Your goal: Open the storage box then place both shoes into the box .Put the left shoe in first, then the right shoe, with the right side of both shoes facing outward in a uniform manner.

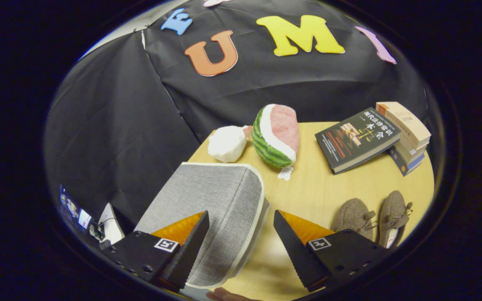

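Note:
A grey fabric storage box point(220, 217) with a pale trim lies closed on the wooden table point(329, 188), under and just ahead of my left finger. My gripper point(241, 223) hangs open above the box's right edge, with nothing between its fingers. Two brown felt shoes with laces sit side by side on the table to the right of my right finger: one shoe point(355, 216) nearer the finger and the other shoe point(393, 213) further right, toes pointing away from me.
Beyond the box lie a plush watermelon slice point(276, 136) and a white plush point(227, 143). A dark book point(356, 139) leans on a stack of books point(406, 136) at the far right. Small devices point(98, 223) sit off the table's left side.

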Demonstrator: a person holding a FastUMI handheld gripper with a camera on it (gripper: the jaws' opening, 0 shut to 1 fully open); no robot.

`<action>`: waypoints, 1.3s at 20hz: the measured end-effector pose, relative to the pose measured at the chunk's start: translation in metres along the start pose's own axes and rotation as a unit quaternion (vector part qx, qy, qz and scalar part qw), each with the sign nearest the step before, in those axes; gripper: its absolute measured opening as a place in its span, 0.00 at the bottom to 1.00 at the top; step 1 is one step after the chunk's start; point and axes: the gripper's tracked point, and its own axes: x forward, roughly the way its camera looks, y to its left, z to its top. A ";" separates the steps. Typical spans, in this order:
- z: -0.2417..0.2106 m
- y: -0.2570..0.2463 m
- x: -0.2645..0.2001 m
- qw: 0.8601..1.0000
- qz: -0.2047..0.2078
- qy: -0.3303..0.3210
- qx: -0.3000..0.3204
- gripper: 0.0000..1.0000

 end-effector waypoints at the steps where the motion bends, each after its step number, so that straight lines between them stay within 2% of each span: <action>1: -0.004 0.001 0.002 1.000 0.007 0.006 0.014 0.96; 7: -0.012 0.007 0.017 0.995 0.055 0.031 0.079 0.98; 10: -0.017 0.013 0.025 0.987 0.089 0.052 0.124 0.98; 12: -0.028 0.008 0.027 0.982 0.089 0.085 0.145 1.00; 14: -0.025 0.016 0.035 0.979 0.101 0.084 0.156 0.98; 16: -0.021 0.020 0.030 0.984 0.095 0.077 0.133 0.75; 19: -0.020 0.027 0.025 0.988 0.080 0.079 0.110 0.50; 25: -0.015 0.025 0.014 0.989 0.057 0.077 0.115 0.21; 26: -0.012 0.026 0.011 0.988 0.056 0.077 0.120 0.10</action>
